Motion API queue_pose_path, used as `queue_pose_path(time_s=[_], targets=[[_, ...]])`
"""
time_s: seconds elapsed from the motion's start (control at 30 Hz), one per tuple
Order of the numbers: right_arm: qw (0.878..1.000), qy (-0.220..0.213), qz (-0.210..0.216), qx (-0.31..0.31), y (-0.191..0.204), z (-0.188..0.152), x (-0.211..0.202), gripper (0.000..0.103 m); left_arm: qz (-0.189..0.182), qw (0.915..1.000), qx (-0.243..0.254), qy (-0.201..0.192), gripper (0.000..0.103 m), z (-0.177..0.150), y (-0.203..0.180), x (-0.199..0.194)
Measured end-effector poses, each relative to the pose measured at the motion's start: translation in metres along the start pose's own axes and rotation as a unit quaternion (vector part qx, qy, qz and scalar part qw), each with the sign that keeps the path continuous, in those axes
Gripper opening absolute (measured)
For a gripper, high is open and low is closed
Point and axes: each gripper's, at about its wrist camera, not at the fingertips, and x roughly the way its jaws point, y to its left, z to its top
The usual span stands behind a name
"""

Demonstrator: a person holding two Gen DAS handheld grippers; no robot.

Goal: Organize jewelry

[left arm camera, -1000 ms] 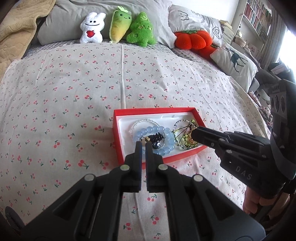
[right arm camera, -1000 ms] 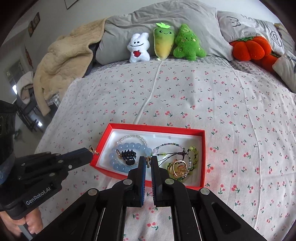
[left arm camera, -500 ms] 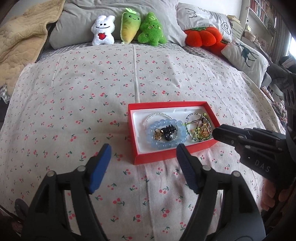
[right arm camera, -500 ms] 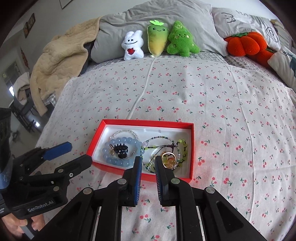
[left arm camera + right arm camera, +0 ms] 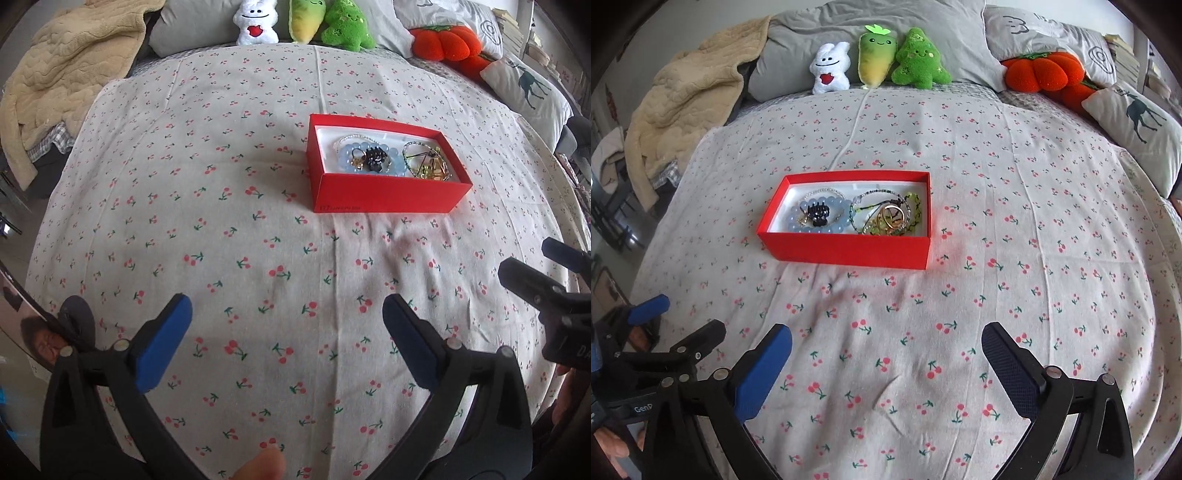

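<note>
A red box [image 5: 384,192] [image 5: 849,251] sits on the cherry-print bedsheet. It holds a blue bead bracelet [image 5: 345,157] [image 5: 798,218], a black hair claw [image 5: 375,158] [image 5: 818,214], and a tangle of gold rings and green bead strands [image 5: 428,164] [image 5: 890,218]. My left gripper [image 5: 287,314] hovers over bare sheet well short of the box; its jaws are opening wide with nothing between them. My right gripper [image 5: 888,339] is likewise back from the box, its jaws opening and empty. Each gripper shows at the other view's edge: the right gripper [image 5: 535,262] and the left gripper [image 5: 683,317].
Three plush toys [image 5: 875,59] lean on a grey pillow [image 5: 798,48] at the bed's head. An orange pumpkin plush [image 5: 1041,74] and a deer-print pillow [image 5: 1137,125] lie at the right, a beige blanket [image 5: 683,99] at the left. A thumb [image 5: 262,465] shows at the bottom.
Both grippers have drawn back from the box toward the near side of the bed, and both have gone from shut to wide open. The box and jewelry stayed put.
</note>
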Motion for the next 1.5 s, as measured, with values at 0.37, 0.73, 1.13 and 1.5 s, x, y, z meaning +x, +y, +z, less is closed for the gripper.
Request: queue_pose_path(time_s=[0.37, 0.73, 1.13, 1.5], targets=[[0.999, 0.014, -0.029, 0.017, -0.012, -0.012, 0.012, 0.103, 0.02, 0.9998, -0.009, 0.0, 0.102, -0.006, -0.003, 0.01], [0.999, 0.028, -0.024, 0.003, -0.003, -0.012, 0.022, 0.103, 0.013, 0.9999, -0.012, -0.001, 0.102, -0.002, -0.01, 0.014], [0.999, 0.03, -0.027, 0.004, -0.003, -0.013, 0.023, 0.103, 0.012, 0.9999, -0.007, -0.009, 0.102, -0.002, -0.012, 0.01], [0.999, 0.03, -0.031, 0.01, -0.006, -0.013, 0.023, 0.103, 0.014, 0.9999, -0.004, -0.008, 0.102, -0.003, -0.014, 0.01]])
